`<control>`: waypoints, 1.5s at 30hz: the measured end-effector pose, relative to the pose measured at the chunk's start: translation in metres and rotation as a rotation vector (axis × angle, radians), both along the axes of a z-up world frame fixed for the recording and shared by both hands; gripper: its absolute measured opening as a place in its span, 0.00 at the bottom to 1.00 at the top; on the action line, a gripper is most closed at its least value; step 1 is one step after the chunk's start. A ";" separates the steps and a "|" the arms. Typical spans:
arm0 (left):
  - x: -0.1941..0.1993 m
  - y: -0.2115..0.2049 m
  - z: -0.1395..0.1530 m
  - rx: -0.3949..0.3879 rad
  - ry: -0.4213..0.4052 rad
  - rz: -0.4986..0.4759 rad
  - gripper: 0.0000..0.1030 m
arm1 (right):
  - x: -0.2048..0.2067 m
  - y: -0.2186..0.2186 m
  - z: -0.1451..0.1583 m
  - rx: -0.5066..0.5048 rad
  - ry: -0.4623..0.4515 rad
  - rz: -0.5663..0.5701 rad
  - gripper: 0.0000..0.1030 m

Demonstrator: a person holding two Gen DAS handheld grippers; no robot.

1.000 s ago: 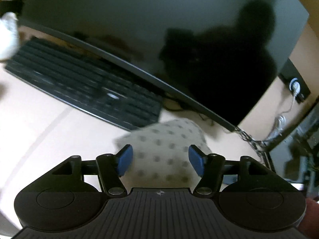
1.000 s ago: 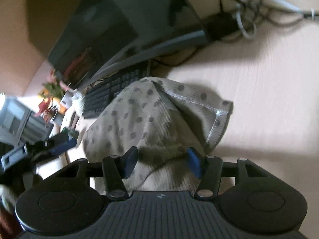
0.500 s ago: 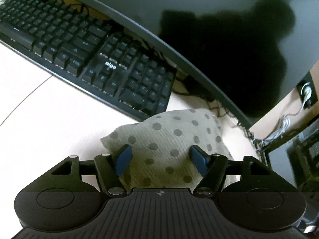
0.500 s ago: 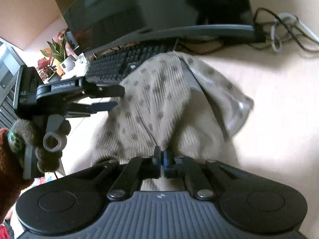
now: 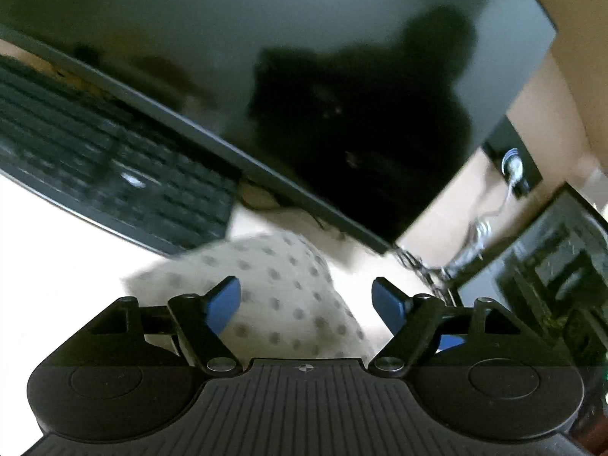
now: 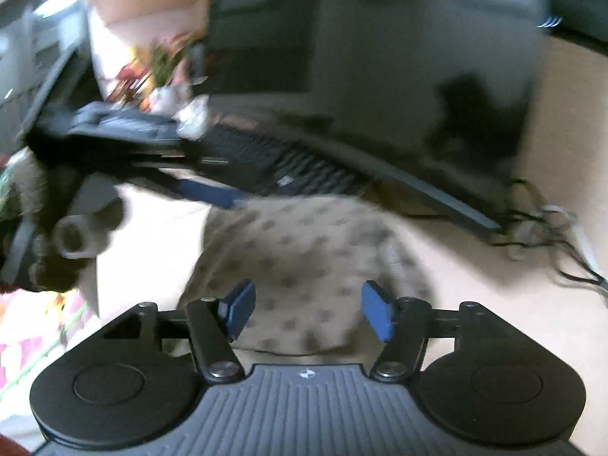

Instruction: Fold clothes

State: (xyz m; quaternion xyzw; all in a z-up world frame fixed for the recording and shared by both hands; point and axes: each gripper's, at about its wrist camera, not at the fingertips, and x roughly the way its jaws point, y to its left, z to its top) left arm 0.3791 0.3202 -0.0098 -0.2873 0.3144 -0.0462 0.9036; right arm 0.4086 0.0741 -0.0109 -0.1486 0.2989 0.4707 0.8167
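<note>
Two claws hang over one dotted garment [image 5: 281,285] lying bunched on the pale worktop [image 5: 68,250].

Left claw [image 5: 306,300]: jaws apart and opening, blue pads clear of the cloth on both sides. In the left wrist view the garment lies beneath and ahead of the claw, running from about 6 o'clock up toward 11 o'clock. Nothing is gripped.

Right claw [image 6: 307,313]: jaws apart and opening, released. In the right wrist view the garment [image 6: 304,258] lies below and beyond the pads, filling the frame centre toward 12 o'clock. Neither pad presses on it.

Position of garment: on the worktop, its far edge just beside the near edge of a black keyboard [image 5: 114,174], at 10 o'clock in the left wrist view. A large dark monitor [image 5: 304,76] stands behind the keyboard and fills the upper frame. A tangle of cables [image 6: 547,235] lies on the worktop at 3 o'clock in the right wrist view.

The left claw also appears in the right wrist view at 9 o'clock, one blue pad [image 6: 207,192] reaching to the garment's far left edge. That view is heavily motion-blurred; contact there cannot be determined.
</note>
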 end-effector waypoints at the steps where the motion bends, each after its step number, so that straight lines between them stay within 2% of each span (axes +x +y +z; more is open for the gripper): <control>1: 0.008 -0.004 -0.011 0.012 0.041 0.003 0.77 | 0.000 0.010 -0.014 -0.048 0.010 0.008 0.61; 3: 0.019 -0.005 -0.034 0.017 0.122 0.028 0.75 | 0.003 0.021 -0.037 -0.105 0.023 -0.006 0.63; 4: 0.019 -0.004 -0.039 0.014 0.132 0.041 0.75 | 0.003 0.022 -0.041 -0.111 0.025 -0.010 0.63; 8: 0.009 -0.001 -0.033 -0.012 0.099 0.074 0.75 | 0.006 0.009 -0.023 -0.099 0.025 0.006 0.63; 10: 0.001 0.000 -0.025 0.002 0.077 0.084 0.76 | 0.011 -0.004 -0.011 -0.087 0.010 -0.008 0.65; 12: -0.007 0.002 -0.020 0.023 0.052 0.091 0.80 | 0.015 -0.015 0.000 -0.058 -0.010 -0.033 0.74; 15: -0.006 0.012 -0.024 0.021 0.081 0.128 0.80 | 0.024 -0.015 0.006 -0.067 -0.081 -0.104 0.80; 19: 0.011 0.022 -0.044 0.002 0.138 0.143 0.80 | 0.035 0.005 -0.029 -0.184 -0.080 -0.155 0.80; 21: 0.018 0.021 -0.047 0.026 0.139 0.134 0.82 | 0.035 0.009 -0.041 -0.197 -0.088 -0.164 0.90; 25: 0.013 0.027 -0.041 0.023 0.132 0.159 0.79 | 0.033 0.004 -0.024 -0.189 -0.092 -0.155 0.90; 30: -0.017 0.024 -0.030 0.017 0.075 0.157 0.79 | 0.010 -0.014 -0.005 -0.096 -0.062 -0.064 0.96; 31: -0.017 0.023 -0.034 0.031 0.091 0.158 0.79 | 0.005 -0.011 -0.011 -0.109 -0.062 -0.047 0.96; 33: -0.012 0.023 -0.045 0.063 0.140 0.162 0.77 | -0.002 0.002 -0.033 -0.200 -0.081 -0.035 0.96; 35: -0.005 0.024 -0.056 0.074 0.190 0.166 0.80 | -0.001 0.006 -0.052 -0.248 -0.075 -0.067 0.96; 38: -0.008 0.026 -0.055 0.078 0.181 0.155 0.78 | 0.009 -0.003 -0.038 -0.181 0.004 -0.102 0.96; 41: -0.010 0.027 -0.049 0.113 0.174 0.140 0.78 | 0.020 -0.011 -0.012 -0.096 -0.018 -0.125 0.97; 45: -0.013 0.030 -0.046 0.131 0.173 0.126 0.78 | 0.056 0.005 0.009 -0.003 -0.059 -0.242 1.00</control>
